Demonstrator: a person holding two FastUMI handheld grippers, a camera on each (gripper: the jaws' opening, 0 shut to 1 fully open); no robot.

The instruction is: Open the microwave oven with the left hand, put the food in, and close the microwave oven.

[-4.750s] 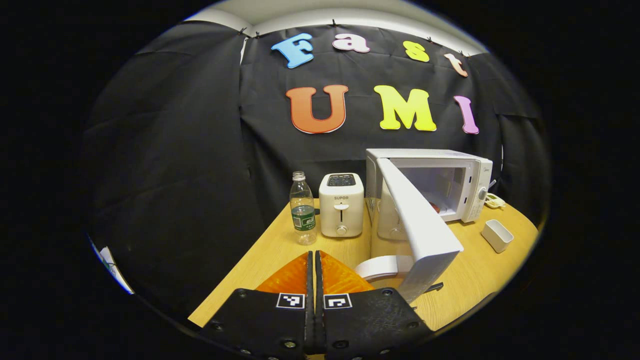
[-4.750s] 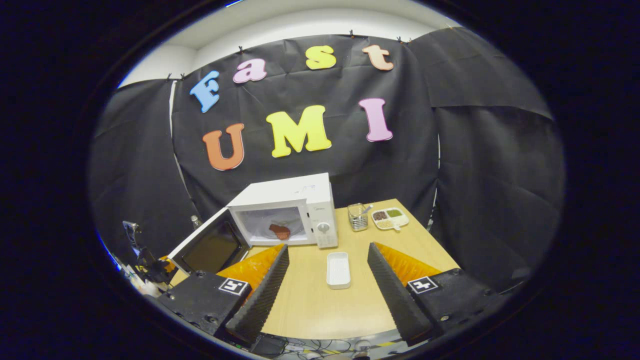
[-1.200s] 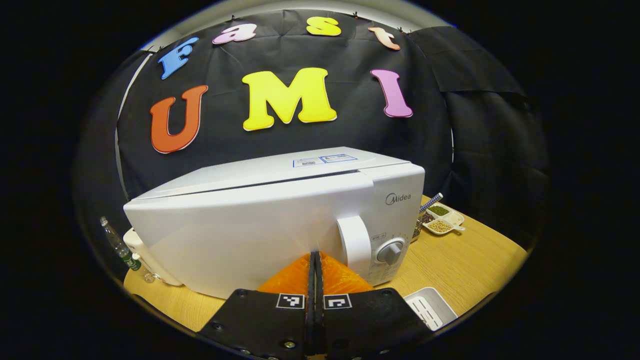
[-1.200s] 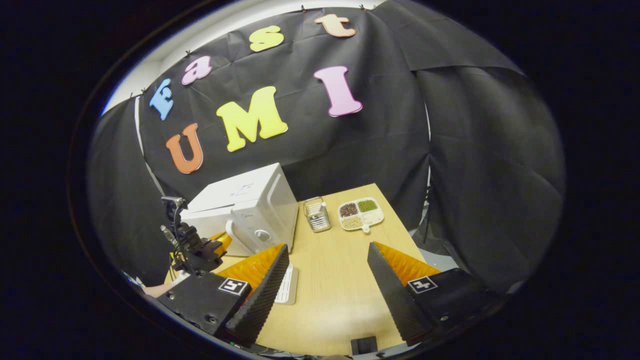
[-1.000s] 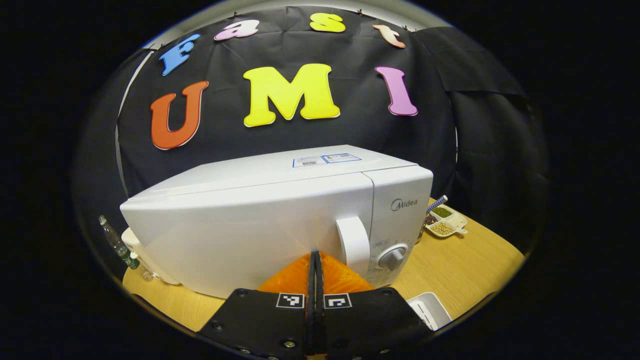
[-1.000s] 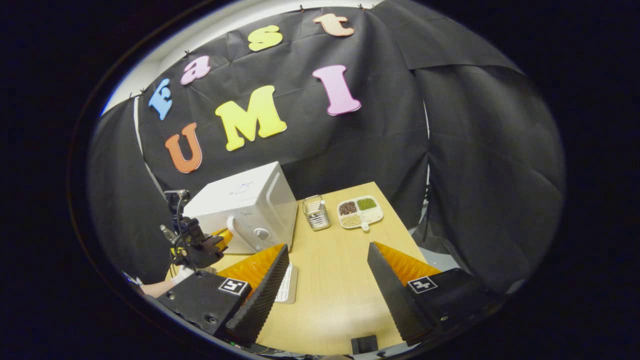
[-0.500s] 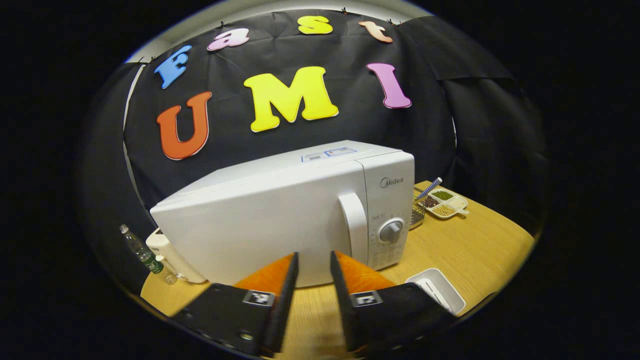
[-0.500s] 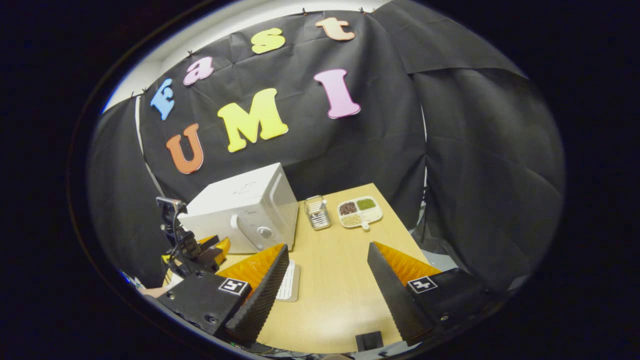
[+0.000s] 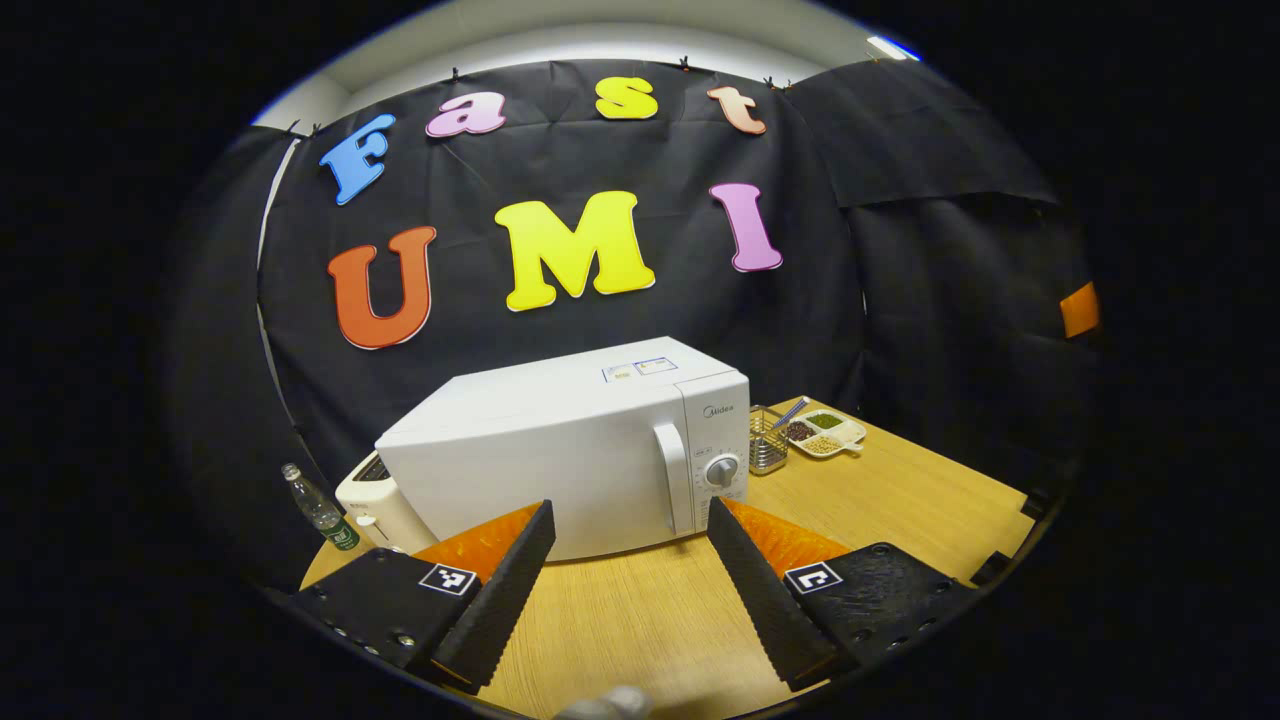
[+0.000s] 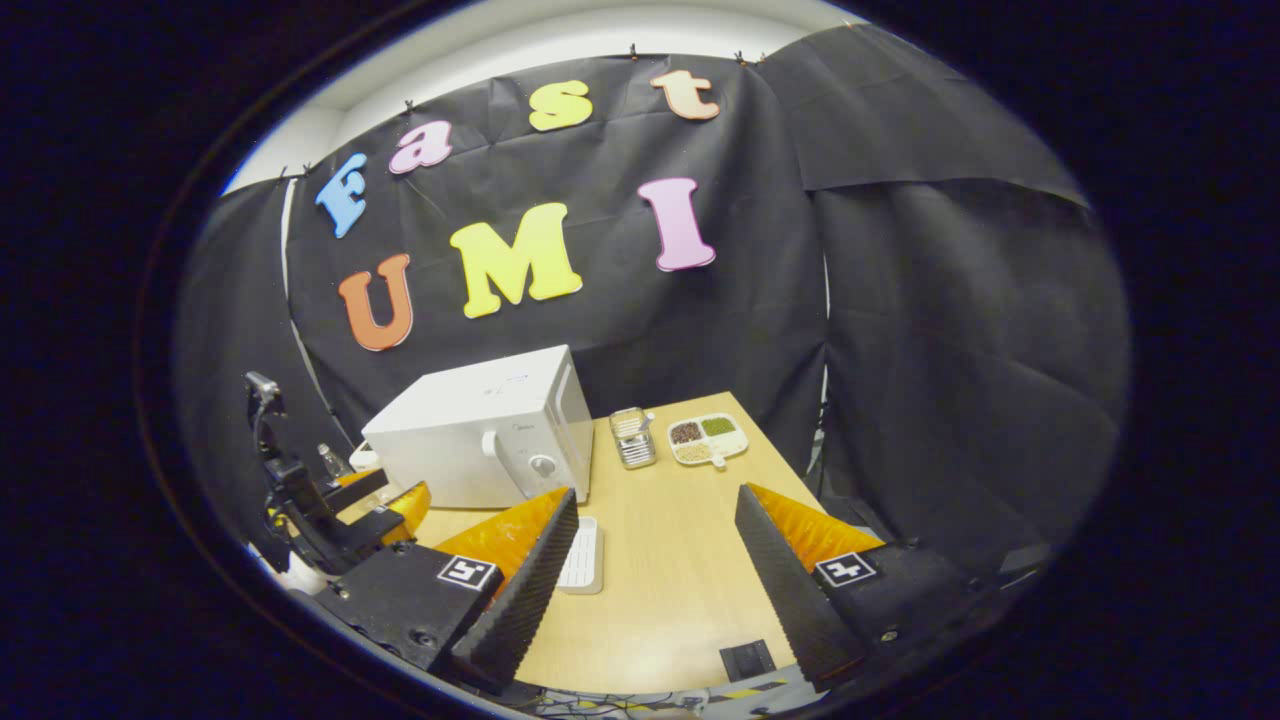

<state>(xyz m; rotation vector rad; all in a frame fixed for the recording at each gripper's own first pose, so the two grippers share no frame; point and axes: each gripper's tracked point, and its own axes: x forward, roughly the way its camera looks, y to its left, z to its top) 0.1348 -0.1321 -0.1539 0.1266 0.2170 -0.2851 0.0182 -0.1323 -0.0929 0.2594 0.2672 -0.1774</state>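
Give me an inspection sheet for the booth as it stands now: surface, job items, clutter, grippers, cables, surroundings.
Surface: wooden table, bare in front of the oven.
Job's things: white microwave oven, door shut, handle and knob at its right; food not visible.
Clutter: toaster and plastic bottle left of the oven; wire basket and divided dish of grains to its right; white tray in front.
Grippers: left gripper open, holding nothing, short of the door; right gripper open, holding nothing, over the table.
Cables: a few below the table's near edge.
Surroundings: black cloth wall behind and beside the table.
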